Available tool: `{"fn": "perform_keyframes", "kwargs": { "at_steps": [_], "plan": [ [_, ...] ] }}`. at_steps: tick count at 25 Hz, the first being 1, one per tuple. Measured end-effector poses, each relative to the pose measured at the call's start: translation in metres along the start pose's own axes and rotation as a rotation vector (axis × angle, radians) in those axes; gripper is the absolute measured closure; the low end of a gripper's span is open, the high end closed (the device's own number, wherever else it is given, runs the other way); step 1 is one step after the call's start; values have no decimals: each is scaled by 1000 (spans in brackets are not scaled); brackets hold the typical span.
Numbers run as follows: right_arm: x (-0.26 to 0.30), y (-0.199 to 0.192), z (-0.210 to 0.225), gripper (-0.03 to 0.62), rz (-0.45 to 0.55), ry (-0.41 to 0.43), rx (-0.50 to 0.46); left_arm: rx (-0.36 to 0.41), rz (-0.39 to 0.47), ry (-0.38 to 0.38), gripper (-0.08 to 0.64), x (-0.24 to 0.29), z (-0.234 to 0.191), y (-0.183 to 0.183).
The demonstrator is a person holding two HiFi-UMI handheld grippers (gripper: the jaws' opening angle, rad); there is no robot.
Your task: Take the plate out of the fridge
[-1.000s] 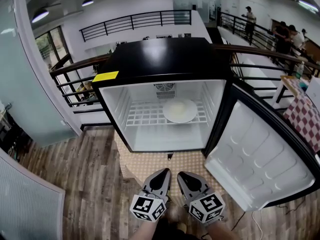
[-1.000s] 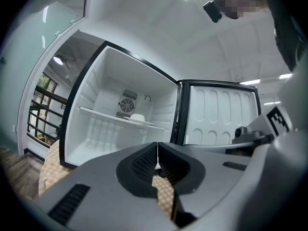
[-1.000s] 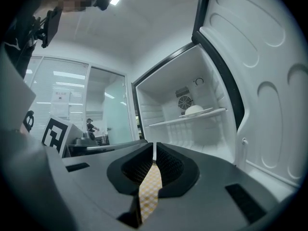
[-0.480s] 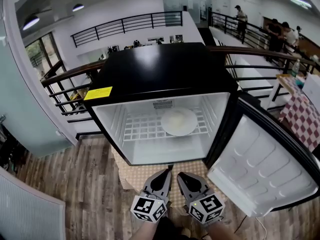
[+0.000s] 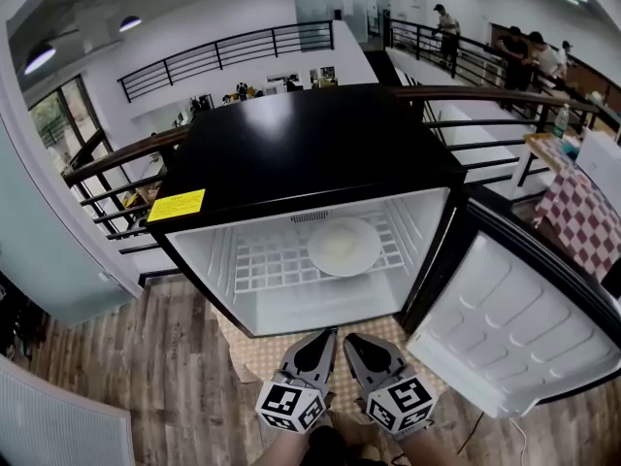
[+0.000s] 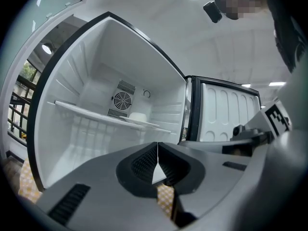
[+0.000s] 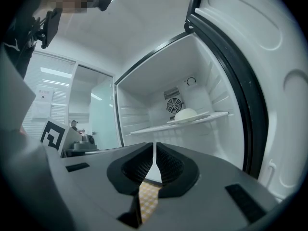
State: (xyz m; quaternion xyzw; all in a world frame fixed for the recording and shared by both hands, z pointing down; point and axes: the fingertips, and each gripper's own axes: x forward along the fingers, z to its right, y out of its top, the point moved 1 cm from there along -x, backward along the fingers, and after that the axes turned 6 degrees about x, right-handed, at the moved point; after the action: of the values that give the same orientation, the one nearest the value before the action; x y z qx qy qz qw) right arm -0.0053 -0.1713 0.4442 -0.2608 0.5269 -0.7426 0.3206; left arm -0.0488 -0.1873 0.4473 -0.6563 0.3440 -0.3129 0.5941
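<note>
A small black fridge [image 5: 310, 149] stands open, its door [image 5: 514, 333] swung out to the right. A white plate [image 5: 344, 247] with something pale on it rests on the wire shelf [image 5: 262, 260] inside, right of centre. The plate [image 6: 137, 119] shows on the shelf in the left gripper view, and the plate [image 7: 186, 115] in the right gripper view too. Both grippers hang low in front of the fridge, side by side. My left gripper [image 5: 325, 339] is shut and empty. My right gripper [image 5: 351, 342] is shut and empty as well.
A checked mat [image 5: 262, 349] lies on the wood floor under the fridge front. Black railings [image 5: 116, 158] run behind and beside the fridge. A table with a red checked cloth [image 5: 582, 216] stands at the far right. People stand far off by the railing.
The view has drawn closer and higher over the fridge, so its top fills more of the frame. Both grippers keep their place low in the view, still shut.
</note>
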Motion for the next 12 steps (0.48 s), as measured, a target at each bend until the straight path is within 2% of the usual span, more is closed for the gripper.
{"fn": "perform_keyframes", "kwargs": {
  "at_steps": [12],
  "plan": [
    [8, 7, 6, 552, 22, -57, -19, 6, 4, -65, 548, 15, -4, 4]
  ]
}}
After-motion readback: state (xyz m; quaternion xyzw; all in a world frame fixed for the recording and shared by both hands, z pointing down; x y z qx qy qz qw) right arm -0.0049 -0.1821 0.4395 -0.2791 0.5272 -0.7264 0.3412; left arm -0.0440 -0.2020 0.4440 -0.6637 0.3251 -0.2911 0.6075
